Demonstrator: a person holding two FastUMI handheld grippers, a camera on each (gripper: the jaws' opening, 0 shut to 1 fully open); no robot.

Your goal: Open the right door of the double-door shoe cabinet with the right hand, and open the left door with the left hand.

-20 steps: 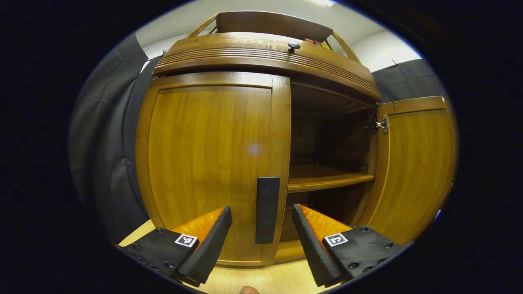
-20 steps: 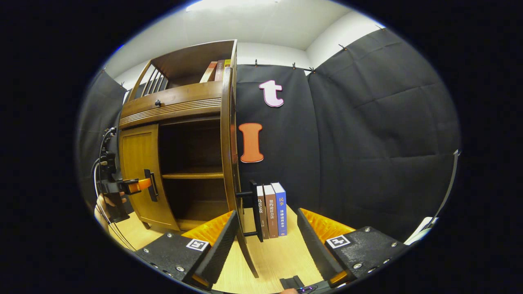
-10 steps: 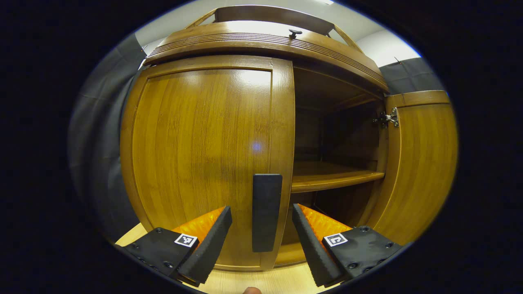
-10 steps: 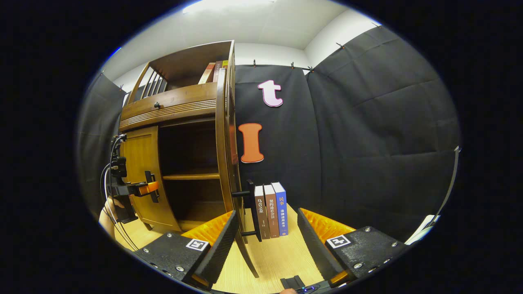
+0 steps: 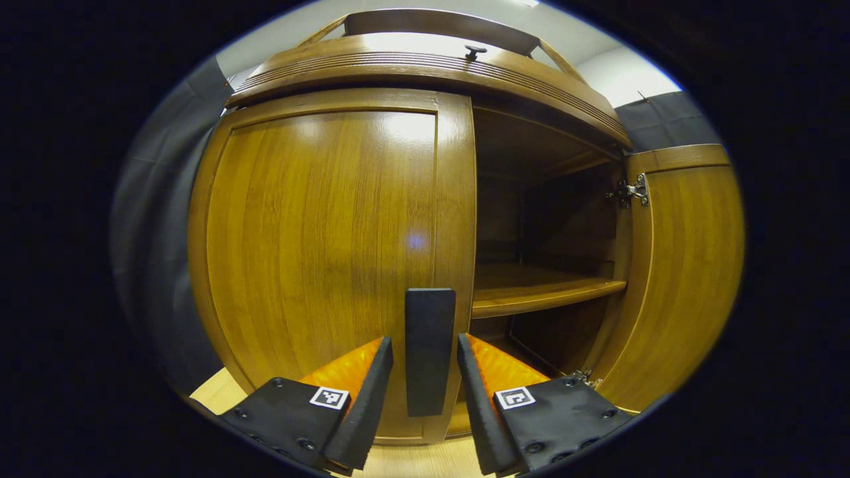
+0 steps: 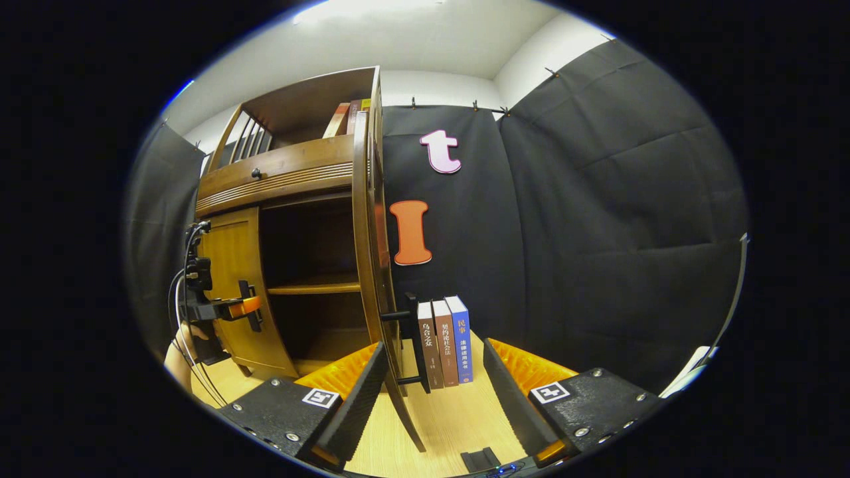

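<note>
Left gripper view: left gripper (image 5: 425, 378) brackets the left door's handle (image 5: 429, 352), fingers a sliver off each side, not clamped; left door (image 5: 332, 259) closed.

Right gripper view: right gripper (image 6: 431, 392) spread, empty; right door (image 6: 378, 265) swung open, its handle (image 6: 413, 342) just ahead between the fingers, books (image 6: 446, 342) beyond.

Three books (image 6: 445, 342) stand on the floor (image 6: 458, 418).
</note>
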